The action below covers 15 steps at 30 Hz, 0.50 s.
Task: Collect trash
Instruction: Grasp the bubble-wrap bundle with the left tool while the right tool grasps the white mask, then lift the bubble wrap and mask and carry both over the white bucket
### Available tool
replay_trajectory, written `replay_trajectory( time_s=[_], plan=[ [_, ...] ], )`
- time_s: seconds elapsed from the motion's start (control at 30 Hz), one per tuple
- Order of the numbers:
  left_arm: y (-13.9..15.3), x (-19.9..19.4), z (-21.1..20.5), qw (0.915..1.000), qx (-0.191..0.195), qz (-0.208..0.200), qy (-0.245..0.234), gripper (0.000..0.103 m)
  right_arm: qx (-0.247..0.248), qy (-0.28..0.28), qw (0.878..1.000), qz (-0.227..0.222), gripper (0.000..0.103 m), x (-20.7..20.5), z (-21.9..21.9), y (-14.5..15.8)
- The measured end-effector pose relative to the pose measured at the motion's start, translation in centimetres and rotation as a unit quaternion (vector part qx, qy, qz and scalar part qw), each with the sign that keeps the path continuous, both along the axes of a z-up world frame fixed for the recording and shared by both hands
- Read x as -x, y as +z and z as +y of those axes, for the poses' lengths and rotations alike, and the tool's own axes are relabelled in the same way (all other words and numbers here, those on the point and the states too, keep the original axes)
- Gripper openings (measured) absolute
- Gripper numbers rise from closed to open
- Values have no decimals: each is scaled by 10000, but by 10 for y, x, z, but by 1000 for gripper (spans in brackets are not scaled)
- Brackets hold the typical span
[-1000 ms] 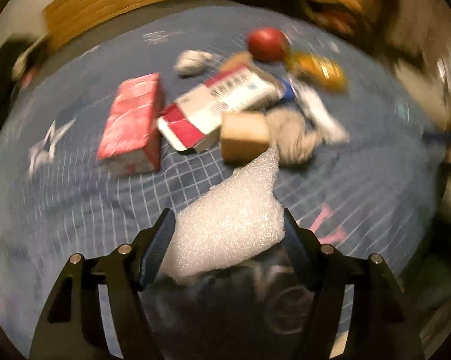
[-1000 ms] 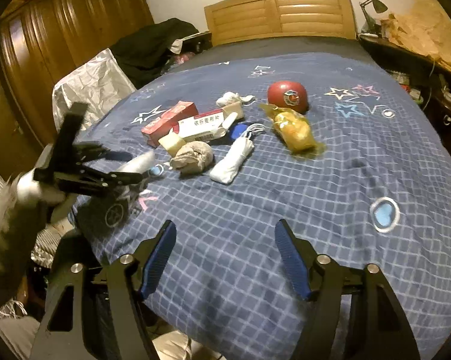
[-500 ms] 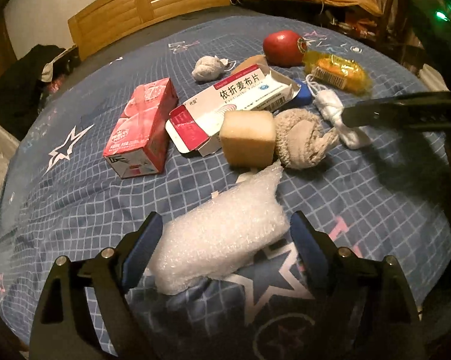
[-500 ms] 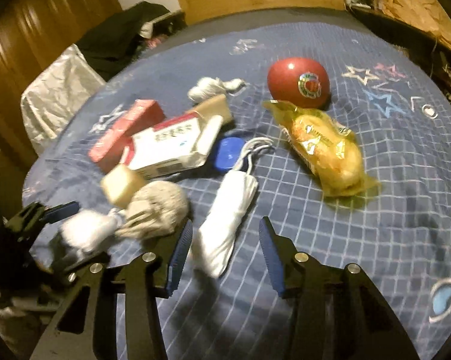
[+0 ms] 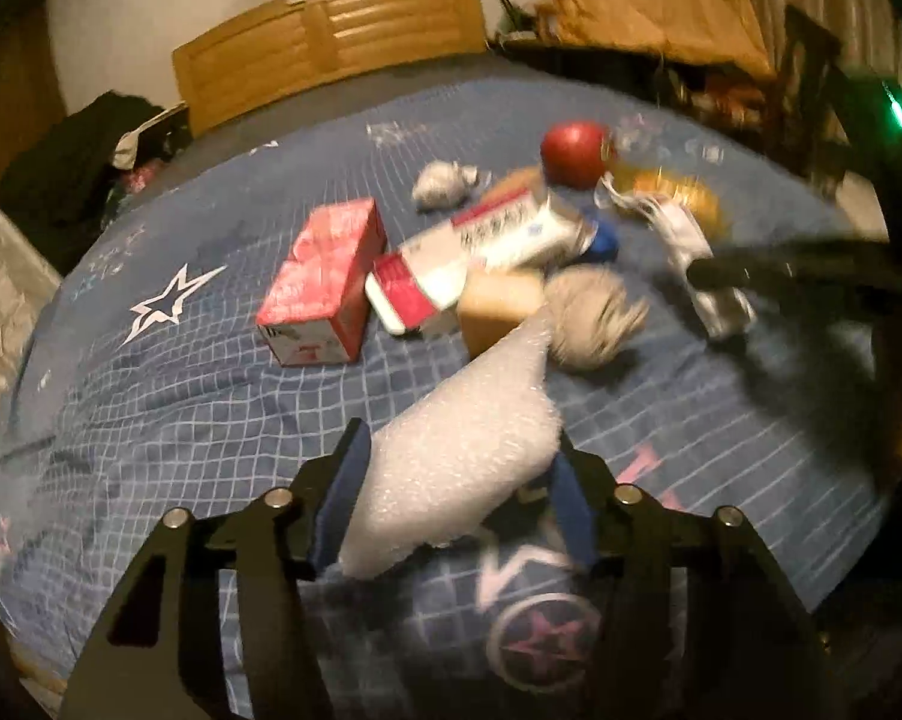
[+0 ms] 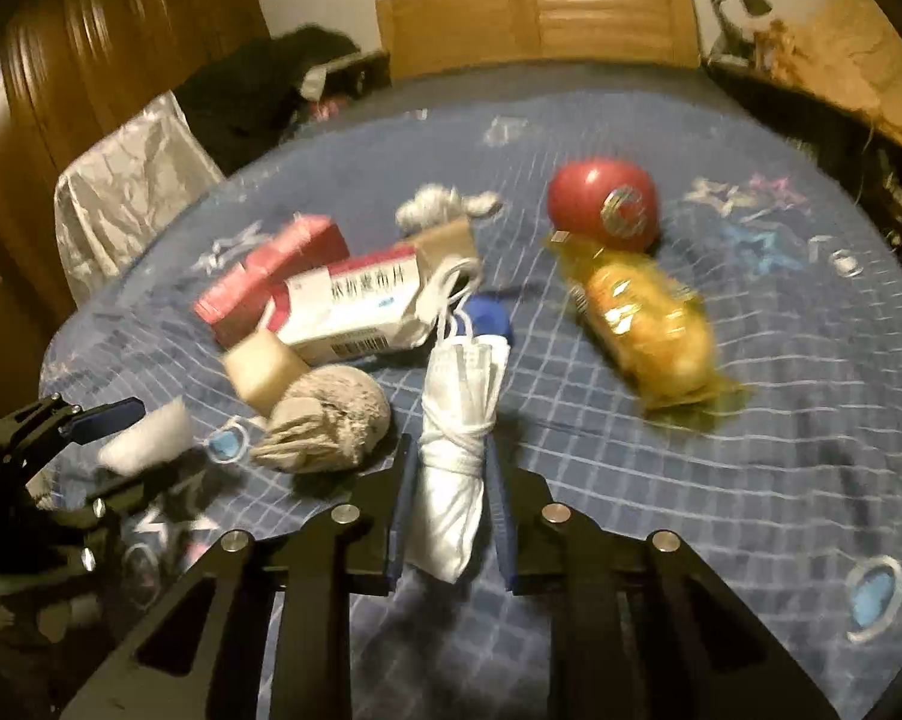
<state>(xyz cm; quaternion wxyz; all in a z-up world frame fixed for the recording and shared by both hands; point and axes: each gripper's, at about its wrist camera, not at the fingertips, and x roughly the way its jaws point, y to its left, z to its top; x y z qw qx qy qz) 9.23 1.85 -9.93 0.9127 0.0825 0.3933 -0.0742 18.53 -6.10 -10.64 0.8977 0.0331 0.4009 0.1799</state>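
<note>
Jaws of right gripper clamp rolled white mask; medicine box gapes open.

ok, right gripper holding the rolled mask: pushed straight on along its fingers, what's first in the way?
Probably the blue cap, just past the far end of the rolled white mask that the right gripper is shut on. Depth is hard to judge; the medicine box lies slightly left.

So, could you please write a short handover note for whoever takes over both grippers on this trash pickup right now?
Left gripper: jaws closing around the white foam wrap, pads against its sides.
Right gripper: shut on the rolled white mask bundle.
Left on the blue bedspread: red carton, medicine box, tan block, beige wad, yellow snack bag, red round container, small white wad.
No bin in view; nothing visibly binned.
</note>
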Motion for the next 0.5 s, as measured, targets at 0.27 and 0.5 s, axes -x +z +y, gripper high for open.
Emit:
replay_trajectory(
  time_s=[0.27,0.5],
  plan=[
    [55,12,-41,9953,610,-748,-33,42,56,-306,9932,-1118,24,73,-31,64],
    [90,21,-65,9860,927,-1370,190,41,140,-490,9803,-1909,24,113,-41,109]
  ],
)
